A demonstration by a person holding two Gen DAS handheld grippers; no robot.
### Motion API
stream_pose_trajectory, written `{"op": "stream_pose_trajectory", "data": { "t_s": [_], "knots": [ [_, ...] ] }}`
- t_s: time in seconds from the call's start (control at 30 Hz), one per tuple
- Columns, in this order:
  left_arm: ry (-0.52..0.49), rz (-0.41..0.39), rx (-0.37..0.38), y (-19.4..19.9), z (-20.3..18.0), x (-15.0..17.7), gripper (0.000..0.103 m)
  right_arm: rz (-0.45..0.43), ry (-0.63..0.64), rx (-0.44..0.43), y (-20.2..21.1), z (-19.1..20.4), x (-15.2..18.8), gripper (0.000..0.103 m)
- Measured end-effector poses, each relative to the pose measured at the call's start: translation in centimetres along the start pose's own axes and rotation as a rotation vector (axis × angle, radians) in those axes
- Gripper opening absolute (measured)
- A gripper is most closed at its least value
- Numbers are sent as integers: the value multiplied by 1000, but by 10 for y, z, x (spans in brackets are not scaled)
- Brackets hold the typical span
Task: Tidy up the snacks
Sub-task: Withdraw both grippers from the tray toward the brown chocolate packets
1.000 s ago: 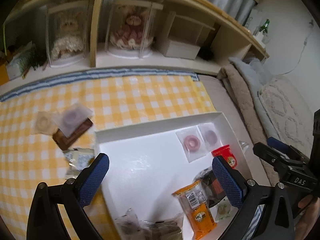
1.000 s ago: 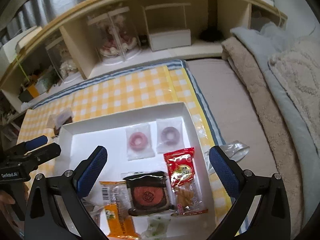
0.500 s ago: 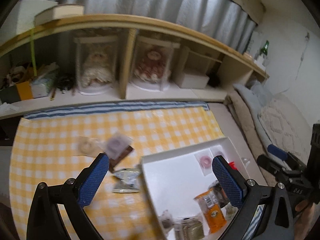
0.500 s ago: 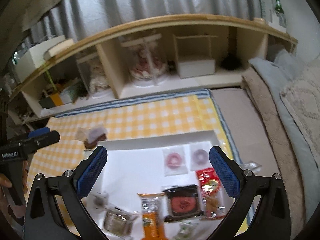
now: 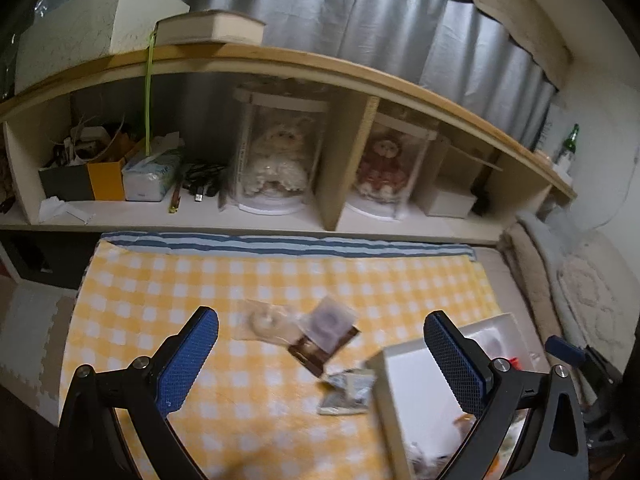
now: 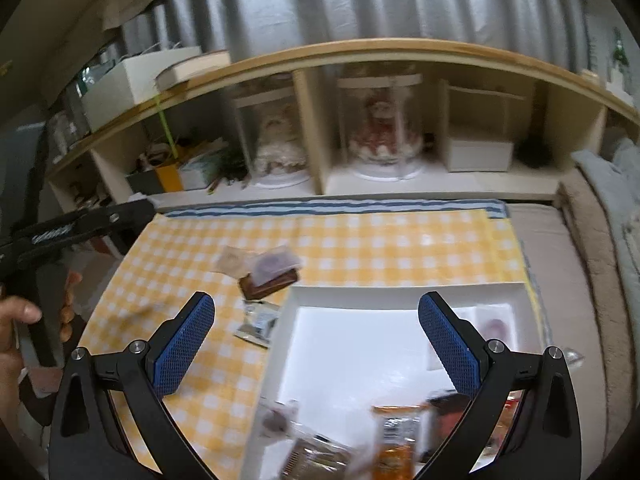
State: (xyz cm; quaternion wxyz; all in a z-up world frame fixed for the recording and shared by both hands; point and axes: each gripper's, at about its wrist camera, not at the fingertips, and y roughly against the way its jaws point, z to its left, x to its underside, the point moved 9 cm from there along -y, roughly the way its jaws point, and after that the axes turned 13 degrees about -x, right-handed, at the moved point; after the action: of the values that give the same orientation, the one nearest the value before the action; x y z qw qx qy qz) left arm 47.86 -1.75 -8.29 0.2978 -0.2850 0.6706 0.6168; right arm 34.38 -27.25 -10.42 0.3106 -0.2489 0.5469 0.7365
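Ahead of left gripper [image 5: 321,344]: three packets [image 5: 310,334] outside | tray [image 6: 400,294] part-filled under right gripper [image 6: 316,340] | both spread, empty

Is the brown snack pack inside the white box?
No, the brown snack pack lies on the yellow checked cloth, outside the white box and beyond its far left corner.

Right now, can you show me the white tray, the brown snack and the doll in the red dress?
white tray [image 6: 400,296], right wrist view, far rim.
brown snack [image 6: 276,282], right wrist view, its side edge.
red-dress doll [image 6: 380,128], right wrist view, dress front.
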Motion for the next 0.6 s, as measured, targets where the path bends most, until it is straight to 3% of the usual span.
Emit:
{"op": "stream_pose_trajectory", "data": {
  "t_s": [0.23,0.3,0.6],
  "knots": [
    [38,76,58,-56,26,7,73,76,-70,-123,-52,11,-5,100],
    [40,98,60,-72,32,9,71,99,-101,-148,-73,11,-8,89],
    [-1,139,39,-146,46,9,67,266,-285,-248,-170,9,-17,72]
  ]
}}
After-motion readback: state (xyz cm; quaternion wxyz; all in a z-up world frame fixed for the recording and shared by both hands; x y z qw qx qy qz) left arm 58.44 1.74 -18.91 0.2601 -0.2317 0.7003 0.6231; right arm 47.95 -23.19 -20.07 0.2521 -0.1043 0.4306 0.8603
